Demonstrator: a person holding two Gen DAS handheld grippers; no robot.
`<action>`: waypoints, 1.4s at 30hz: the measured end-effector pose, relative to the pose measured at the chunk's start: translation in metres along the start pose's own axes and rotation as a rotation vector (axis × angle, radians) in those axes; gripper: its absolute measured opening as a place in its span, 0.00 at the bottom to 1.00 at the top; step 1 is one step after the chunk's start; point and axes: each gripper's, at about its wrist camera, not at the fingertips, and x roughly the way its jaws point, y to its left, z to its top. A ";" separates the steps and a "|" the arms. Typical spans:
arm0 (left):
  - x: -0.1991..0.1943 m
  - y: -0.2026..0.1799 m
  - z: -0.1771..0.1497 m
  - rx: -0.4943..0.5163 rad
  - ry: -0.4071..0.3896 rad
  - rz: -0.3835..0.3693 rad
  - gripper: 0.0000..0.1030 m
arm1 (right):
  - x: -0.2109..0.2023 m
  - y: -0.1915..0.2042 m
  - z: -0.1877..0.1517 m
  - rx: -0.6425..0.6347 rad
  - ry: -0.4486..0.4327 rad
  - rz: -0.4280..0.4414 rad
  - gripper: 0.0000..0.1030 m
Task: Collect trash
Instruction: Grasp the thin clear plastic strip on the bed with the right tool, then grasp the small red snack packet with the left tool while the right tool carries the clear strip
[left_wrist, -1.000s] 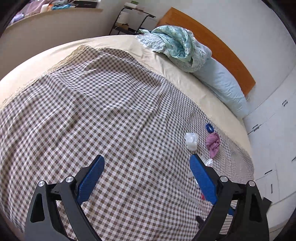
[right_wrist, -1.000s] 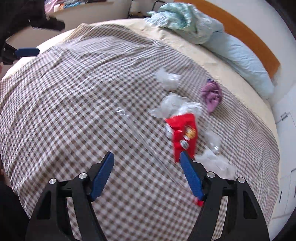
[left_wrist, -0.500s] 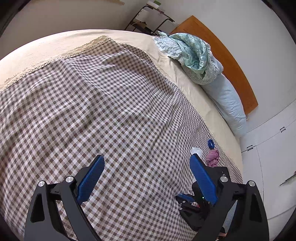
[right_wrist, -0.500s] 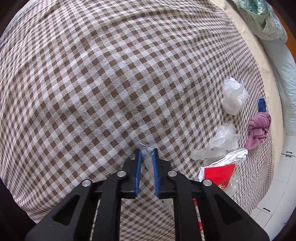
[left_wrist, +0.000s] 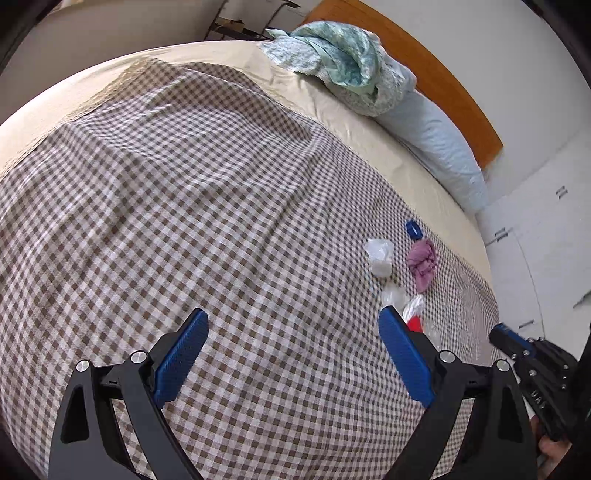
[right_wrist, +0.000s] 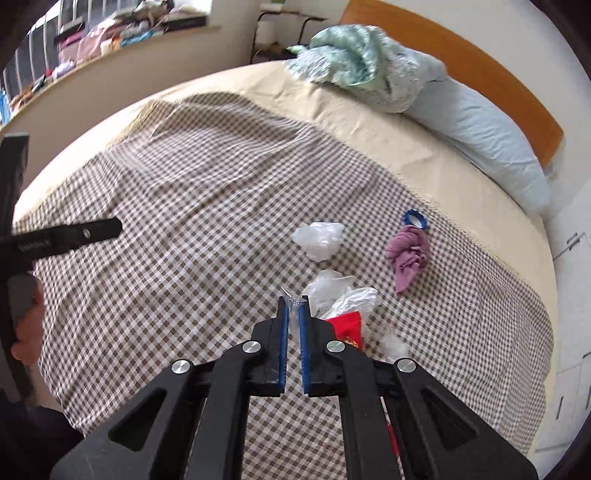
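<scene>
Purple cloth (right_wrist: 408, 254) beside blue cap (right_wrist: 415, 218)

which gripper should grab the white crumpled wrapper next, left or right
Left, probably. The left gripper is open and empty above the checked blanket, and the white crumpled wrapper lies ahead of it. The right gripper is shut on a clear plastic strip.

red wrapper (right_wrist: 347, 328) half hidden behind fingers (right_wrist: 305, 343), clear film's (right_wrist: 295, 306) lower part unseen
</scene>
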 end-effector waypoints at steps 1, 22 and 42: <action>0.009 -0.012 -0.005 0.046 0.021 0.007 0.87 | -0.005 -0.012 -0.013 0.031 -0.021 -0.012 0.06; 0.101 -0.144 -0.112 0.539 0.189 0.187 0.87 | -0.101 -0.132 -0.263 0.492 -0.308 0.005 0.06; 0.110 -0.162 -0.148 0.668 0.204 0.245 0.87 | -0.087 -0.163 -0.445 0.756 0.049 -0.278 0.10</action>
